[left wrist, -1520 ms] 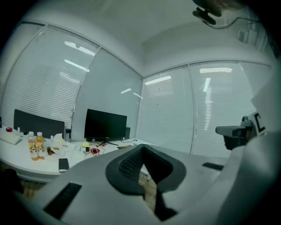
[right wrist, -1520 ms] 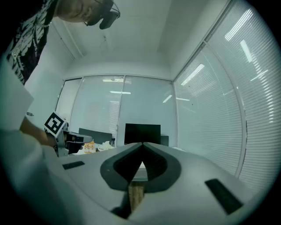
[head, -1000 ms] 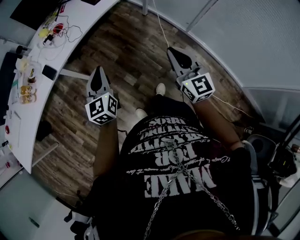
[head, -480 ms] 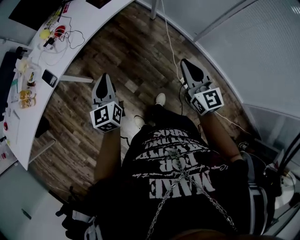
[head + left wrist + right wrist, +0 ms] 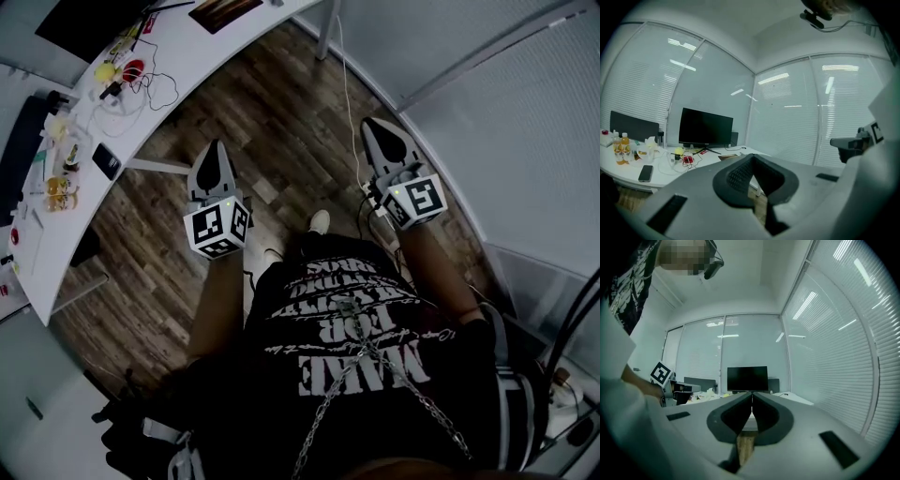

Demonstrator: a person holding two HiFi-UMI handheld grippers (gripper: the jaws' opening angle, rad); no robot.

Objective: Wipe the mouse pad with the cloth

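Left tongs (image 5: 215, 146), right tongs (image 5: 371, 123) closed over wood floor (image 5: 272, 103), cluttered desk (image 5: 202, 47) leftward

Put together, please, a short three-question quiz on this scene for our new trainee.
1. True or false: the grey two-jaw right tool grips a cloth.
2. The black flat monitor stands on: A the white curved desk; B a shelf; C a chair.
3. In the head view, what surface lies under the grey left tool?

Key:
1. False: its jaws are together with nothing between them.
2. A.
3. The brown wood-plank floor.
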